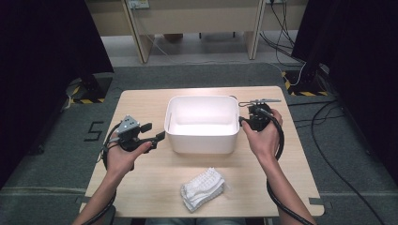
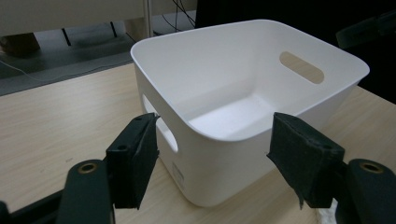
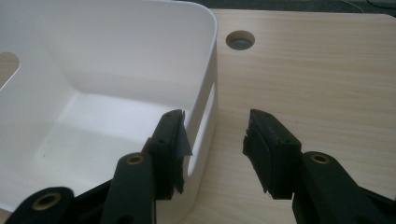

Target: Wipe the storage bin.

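Fingers of our left gripper [image 1: 160, 136] and right gripper [image 1: 242, 122] stand spread beside the empty white bin [image 1: 202, 138], so we judge it placed, the folded white cloth [image 1: 202, 189] on the near surface [image 1: 141, 183] left.

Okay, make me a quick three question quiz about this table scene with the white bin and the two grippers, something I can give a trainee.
1. True or false: the white bin has something lying inside it.
2. Multiple choice: the folded white cloth lies A) inside the bin, B) on the table between the bin and the person, C) in the left gripper.
3. In a few words: how do the jaws of the right gripper stand against the bin's wall?

Key
1. False; the bin is empty.
2. B
3. Open, one jaw over the rim on the inside, the other outside over the table, not pressing.
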A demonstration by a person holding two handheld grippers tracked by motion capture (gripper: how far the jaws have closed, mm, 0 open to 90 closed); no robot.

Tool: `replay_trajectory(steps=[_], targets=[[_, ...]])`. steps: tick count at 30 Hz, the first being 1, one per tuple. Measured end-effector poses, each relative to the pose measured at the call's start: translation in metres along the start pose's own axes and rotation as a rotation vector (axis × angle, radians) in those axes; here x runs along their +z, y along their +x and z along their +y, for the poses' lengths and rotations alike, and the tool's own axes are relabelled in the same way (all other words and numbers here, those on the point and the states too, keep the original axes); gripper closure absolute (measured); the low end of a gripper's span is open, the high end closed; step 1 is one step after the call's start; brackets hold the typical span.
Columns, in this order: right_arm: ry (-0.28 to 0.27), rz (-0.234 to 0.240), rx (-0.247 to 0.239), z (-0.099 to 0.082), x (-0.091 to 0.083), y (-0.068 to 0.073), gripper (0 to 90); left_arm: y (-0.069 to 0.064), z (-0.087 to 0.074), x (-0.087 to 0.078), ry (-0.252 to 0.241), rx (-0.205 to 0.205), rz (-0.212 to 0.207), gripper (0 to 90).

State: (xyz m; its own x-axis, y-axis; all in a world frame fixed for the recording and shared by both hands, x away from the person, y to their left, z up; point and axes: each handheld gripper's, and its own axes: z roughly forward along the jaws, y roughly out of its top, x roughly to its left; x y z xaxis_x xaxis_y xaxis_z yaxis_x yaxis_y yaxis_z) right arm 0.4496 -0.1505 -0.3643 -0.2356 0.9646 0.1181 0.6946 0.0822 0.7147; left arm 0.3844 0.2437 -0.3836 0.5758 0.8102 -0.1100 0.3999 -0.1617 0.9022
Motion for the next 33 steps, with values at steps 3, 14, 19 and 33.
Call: replay_trajectory(steps=[3,14,19,33], targets=[[-0.003,0.015,0.012,0.0,-0.001,0.002,55.8,-0.006,-0.008,0.001,0.01,-0.007,-0.025,32.6],[0.0,0.036,0.0,0.007,0.007,0.011,56.3,-0.045,-0.032,0.016,0.079,0.026,-0.177,36.1],[0.023,0.039,-0.001,0.004,0.014,0.015,56.6,-0.072,-0.05,0.035,0.147,0.069,-0.291,31.8],[0.044,0.038,-0.008,0.001,0.017,0.019,56.3,-0.123,-0.092,0.083,0.269,0.09,-0.418,24.7]])
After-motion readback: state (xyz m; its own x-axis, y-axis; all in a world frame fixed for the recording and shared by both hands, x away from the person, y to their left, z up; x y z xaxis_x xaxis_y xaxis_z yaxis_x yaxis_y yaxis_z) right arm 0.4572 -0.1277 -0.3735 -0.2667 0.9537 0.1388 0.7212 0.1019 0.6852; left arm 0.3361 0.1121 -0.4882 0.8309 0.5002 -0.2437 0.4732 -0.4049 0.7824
